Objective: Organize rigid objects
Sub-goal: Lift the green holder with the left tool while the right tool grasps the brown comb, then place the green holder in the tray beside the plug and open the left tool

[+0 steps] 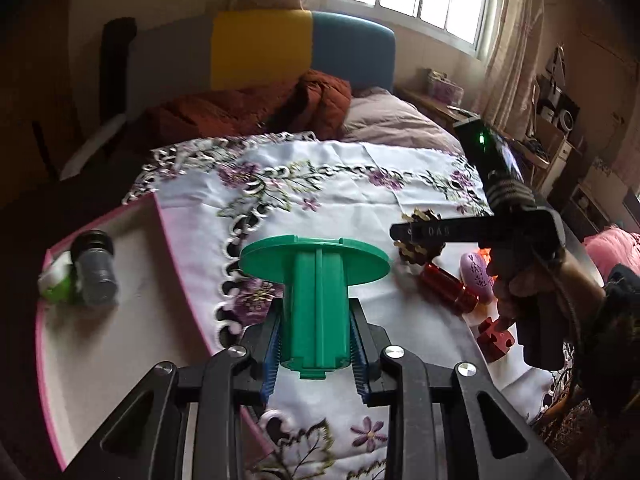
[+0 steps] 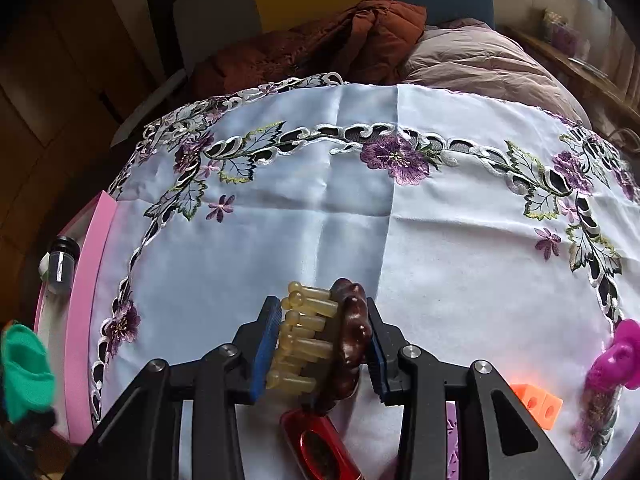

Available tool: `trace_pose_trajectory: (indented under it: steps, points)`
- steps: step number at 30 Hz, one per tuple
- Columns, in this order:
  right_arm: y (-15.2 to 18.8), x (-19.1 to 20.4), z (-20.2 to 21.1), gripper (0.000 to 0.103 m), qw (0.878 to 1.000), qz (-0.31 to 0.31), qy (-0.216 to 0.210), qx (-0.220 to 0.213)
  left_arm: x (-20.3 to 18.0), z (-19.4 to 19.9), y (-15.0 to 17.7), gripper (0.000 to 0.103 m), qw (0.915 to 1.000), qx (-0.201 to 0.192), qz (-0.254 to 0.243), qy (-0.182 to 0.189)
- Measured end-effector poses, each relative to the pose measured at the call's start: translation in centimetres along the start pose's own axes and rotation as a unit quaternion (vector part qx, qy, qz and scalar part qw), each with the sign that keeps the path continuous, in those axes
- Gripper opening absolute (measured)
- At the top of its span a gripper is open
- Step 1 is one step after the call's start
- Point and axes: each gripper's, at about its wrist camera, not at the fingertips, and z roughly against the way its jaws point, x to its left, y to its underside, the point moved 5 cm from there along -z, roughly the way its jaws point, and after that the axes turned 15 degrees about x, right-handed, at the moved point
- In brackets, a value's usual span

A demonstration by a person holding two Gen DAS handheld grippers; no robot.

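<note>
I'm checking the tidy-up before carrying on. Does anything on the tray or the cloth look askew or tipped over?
In the pink-rimmed tray, the grey bottle with a black cap lies on its side against a green and white item, not upright. Nothing looks spilled or broken. Loose pieces on the embroidered cloth are simply unsorted.

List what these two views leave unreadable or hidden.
- Left wrist view: the dark jar and the green-and-white item in the pink-rimmed tray are blurred; what they are stays unclear.
- Left wrist view: the right gripper's bar covers part of the hair claw.
- Right wrist view: the red case is cut off by the bottom edge and the jaws.
- Right wrist view: the green spool is blurred at the left edge.
</note>
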Motion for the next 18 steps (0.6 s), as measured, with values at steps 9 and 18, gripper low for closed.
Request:
trace_pose_trajectory:
  steps: [9, 18]
  points:
    - [0.2, 0.3, -0.5, 0.04, 1.0, 0.009, 0.01, 0.014, 2.5, 2.3, 0.7, 0.029, 0.9994, -0.012, 0.03, -0.01]
    - [0.3, 0.7, -0.4, 0.04, 0.999, 0.016, 0.031, 0.011, 6.0, 2.9, 2.3, 0.029, 0.9974, -0.007, 0.07, -0.018]
